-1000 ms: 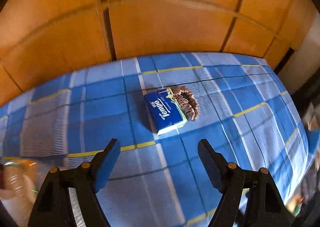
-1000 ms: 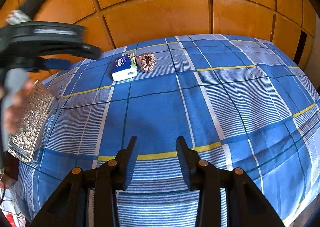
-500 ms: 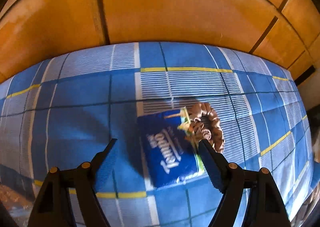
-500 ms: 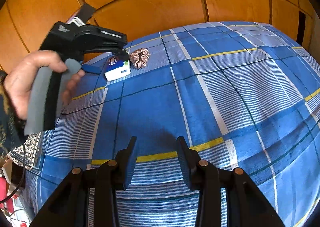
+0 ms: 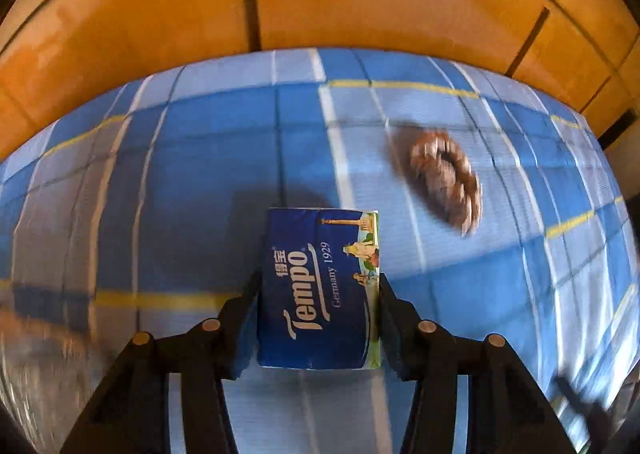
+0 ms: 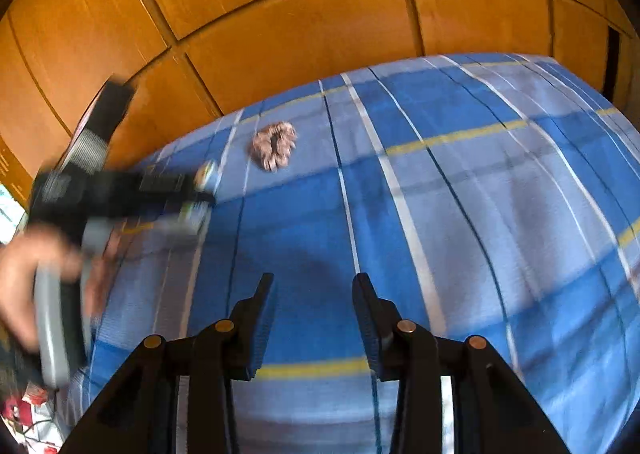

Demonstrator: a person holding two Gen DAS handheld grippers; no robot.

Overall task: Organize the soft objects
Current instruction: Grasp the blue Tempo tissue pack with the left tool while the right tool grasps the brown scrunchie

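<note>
A blue Tempo tissue pack [image 5: 320, 286] sits between the fingers of my left gripper [image 5: 318, 282], which is shut on its two sides above the blue plaid bedspread [image 5: 180, 158]. A brown scrunchie [image 5: 446, 180] lies on the cloth to the right of and beyond the pack. In the right wrist view the scrunchie [image 6: 275, 145] lies far ahead, and the left gripper [image 6: 200, 194] with the pack shows blurred at the left. My right gripper [image 6: 314, 294] is open and empty over the cloth.
An orange wooden panel wall [image 6: 320, 14] rises right behind the bed. A hand [image 6: 24, 286] holds the left gripper's grey handle at the far left. Small clutter [image 6: 24, 410] shows past the bed's left edge.
My left gripper moved in over the tissue pack and shut on it; the pack now stands apart from the scrunchie. My right gripper moved slightly and stayed open.
</note>
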